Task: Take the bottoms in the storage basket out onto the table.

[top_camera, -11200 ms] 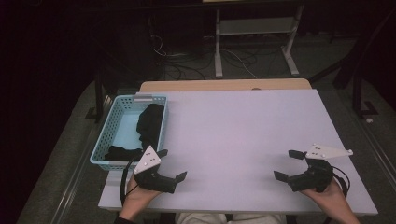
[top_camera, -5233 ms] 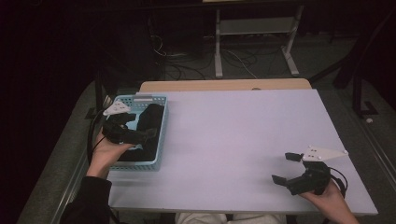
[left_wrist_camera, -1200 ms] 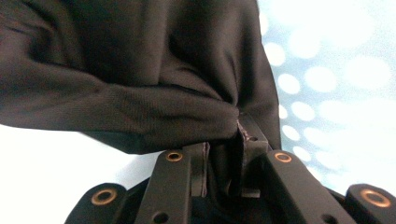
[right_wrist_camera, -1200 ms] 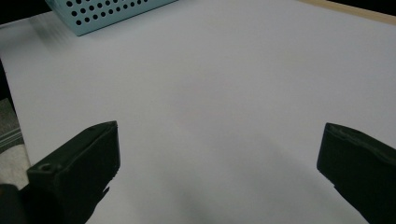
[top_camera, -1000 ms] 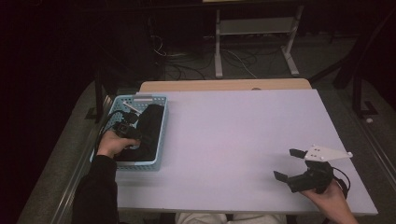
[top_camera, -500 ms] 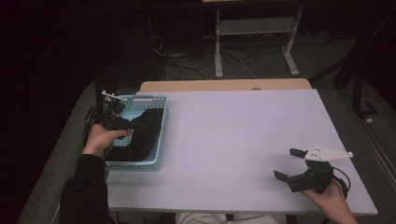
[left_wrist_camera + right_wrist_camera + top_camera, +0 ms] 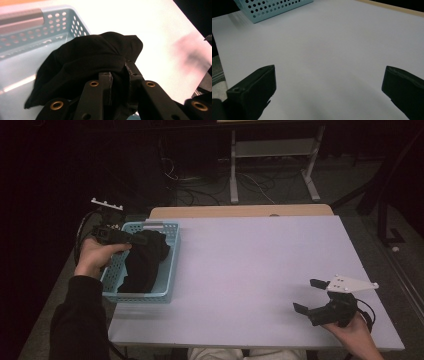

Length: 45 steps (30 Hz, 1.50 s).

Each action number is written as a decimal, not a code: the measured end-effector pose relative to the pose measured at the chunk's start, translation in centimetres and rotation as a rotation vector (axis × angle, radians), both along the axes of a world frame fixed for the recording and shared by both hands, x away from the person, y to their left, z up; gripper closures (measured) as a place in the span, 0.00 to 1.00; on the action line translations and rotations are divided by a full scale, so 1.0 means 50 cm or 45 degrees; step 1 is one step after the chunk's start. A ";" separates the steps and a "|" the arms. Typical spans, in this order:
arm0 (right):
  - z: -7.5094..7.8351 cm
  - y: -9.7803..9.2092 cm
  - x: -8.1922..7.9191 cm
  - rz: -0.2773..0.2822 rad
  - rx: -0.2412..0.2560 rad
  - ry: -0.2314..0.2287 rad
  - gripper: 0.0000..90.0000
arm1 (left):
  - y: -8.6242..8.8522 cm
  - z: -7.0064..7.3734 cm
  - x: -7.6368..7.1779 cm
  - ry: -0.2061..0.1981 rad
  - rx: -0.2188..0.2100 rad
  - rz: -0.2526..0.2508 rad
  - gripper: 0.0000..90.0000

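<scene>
Left gripper [image 7: 134, 239]: at about 9 o'clock on the tabletop [image 7: 250, 270], over the basket's far-left corner; jaws clenched on a fold of the black cloth [image 7: 85, 65], seen plainly in the left gripper view.
Black cloth: bunched in the light blue basket [image 7: 167, 270]; upper end pinched and raised at the gripper, the rest draped down inside toward the near wall.
Basket: perforated plastic, on the left edge of the tabletop at 9 o'clock, long side running near to far.
Left hand [image 7: 95, 255]: wrapped round the gripper body just outside the basket's left wall; dark sleeve below it.
Right gripper [image 7: 312, 297]: at about 4 o'clock, near the front-right corner, well apart from the basket; jaws spread wide, nothing between them, bare tabletop beneath in the right gripper view.
</scene>
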State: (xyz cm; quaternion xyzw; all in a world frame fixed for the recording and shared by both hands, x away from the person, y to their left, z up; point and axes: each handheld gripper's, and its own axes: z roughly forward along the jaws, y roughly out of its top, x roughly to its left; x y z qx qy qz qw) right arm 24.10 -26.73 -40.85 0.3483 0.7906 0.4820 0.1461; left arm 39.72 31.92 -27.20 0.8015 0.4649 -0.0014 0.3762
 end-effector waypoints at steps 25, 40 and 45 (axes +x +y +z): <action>-0.003 0.002 0.004 0.014 0.002 0.024 0.00 | -0.024 0.222 0.003 -0.139 0.174 -0.013 0.88; -0.001 0.002 0.002 0.008 0.003 0.011 0.00 | -0.055 0.294 -0.006 -0.205 0.170 -0.040 0.88; -0.001 0.001 0.002 0.010 0.002 0.008 0.00 | -0.065 0.307 -0.006 -0.215 0.178 -0.049 0.88</action>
